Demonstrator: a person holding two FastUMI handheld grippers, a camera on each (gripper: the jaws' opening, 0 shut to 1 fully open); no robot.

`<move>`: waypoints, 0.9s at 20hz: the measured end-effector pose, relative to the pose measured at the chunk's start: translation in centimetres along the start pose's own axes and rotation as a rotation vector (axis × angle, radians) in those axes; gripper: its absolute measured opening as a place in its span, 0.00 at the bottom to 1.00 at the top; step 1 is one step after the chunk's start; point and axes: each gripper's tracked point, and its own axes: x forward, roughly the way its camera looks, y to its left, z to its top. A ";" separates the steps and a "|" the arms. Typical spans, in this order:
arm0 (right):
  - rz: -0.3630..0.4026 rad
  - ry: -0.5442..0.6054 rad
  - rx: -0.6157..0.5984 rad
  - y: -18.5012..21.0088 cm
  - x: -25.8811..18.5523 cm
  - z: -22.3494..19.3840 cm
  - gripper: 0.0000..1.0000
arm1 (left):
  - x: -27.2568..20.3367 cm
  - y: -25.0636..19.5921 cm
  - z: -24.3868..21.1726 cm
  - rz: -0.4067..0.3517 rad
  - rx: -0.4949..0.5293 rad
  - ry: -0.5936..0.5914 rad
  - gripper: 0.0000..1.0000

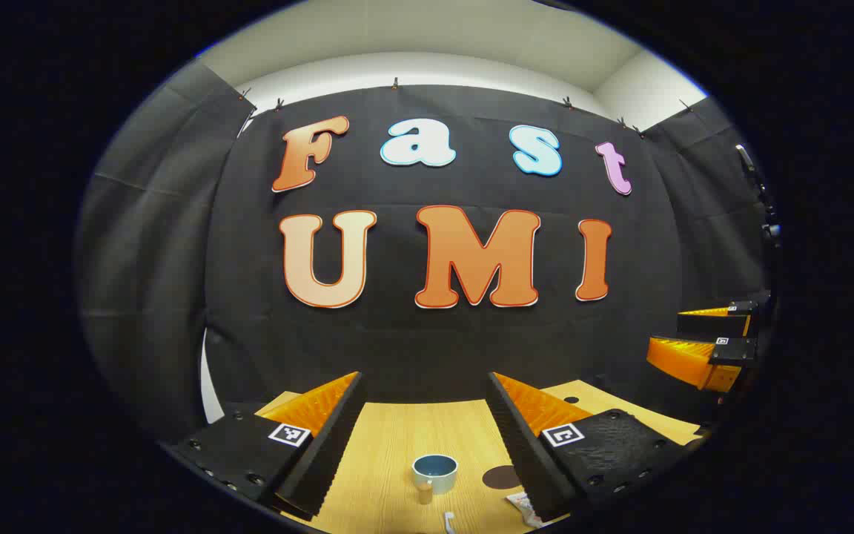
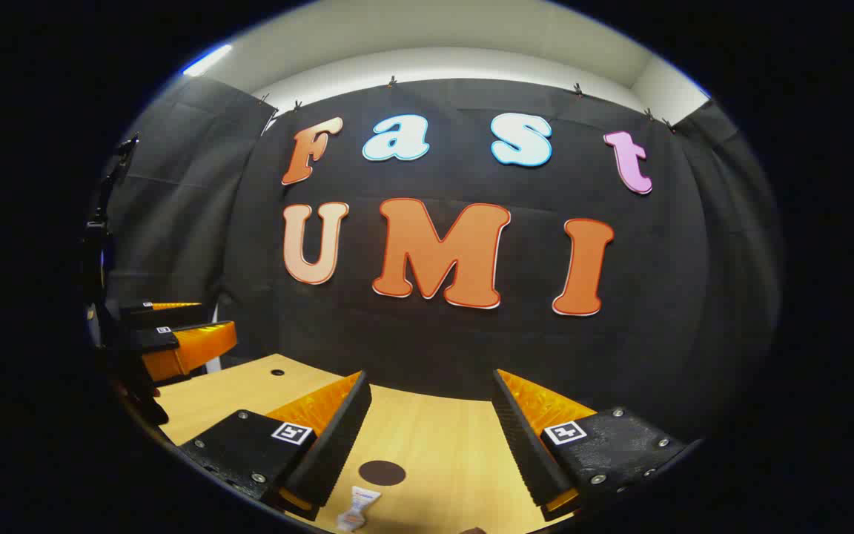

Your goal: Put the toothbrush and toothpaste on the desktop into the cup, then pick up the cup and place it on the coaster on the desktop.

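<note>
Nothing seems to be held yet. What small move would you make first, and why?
Probably lower the right gripper toward the toothpaste tube lying on the desktop beside the dark coaster. Its jaws stand open and empty, and the cup holds nothing yet.

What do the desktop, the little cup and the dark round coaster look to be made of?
The desktop looks like light wood or wood-look laminate: fine grain lines, smooth matte surface. The cup seems glazed ceramic, pale outside, blue inside, with what may be a wooden handle. The coaster is a flat, dull dark disc; material unclear.
</note>
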 end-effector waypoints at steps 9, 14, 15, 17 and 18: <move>0.131 0.023 0.031 0.4 -1.7 -1.0 0.98 | -2.7 -1.3 0.1 0.037 0.121 0.040 0.99; 0.113 0.042 0.017 -0.3 -2.2 -1.4 0.98 | -4.0 -1.0 0.1 0.053 0.148 0.044 1.00; 0.094 0.036 0.020 -0.5 -2.3 -1.4 0.98 | -4.0 -1.0 0.1 0.057 0.146 0.039 0.99; 0.047 0.041 0.018 -0.9 -2.4 -1.7 0.98 | -4.0 -0.2 -0.4 0.074 0.144 0.041 0.99; 0.028 0.043 0.019 -0.9 -2.4 -2.0 0.98 | -3.8 0.0 -0.4 0.077 0.132 0.043 0.99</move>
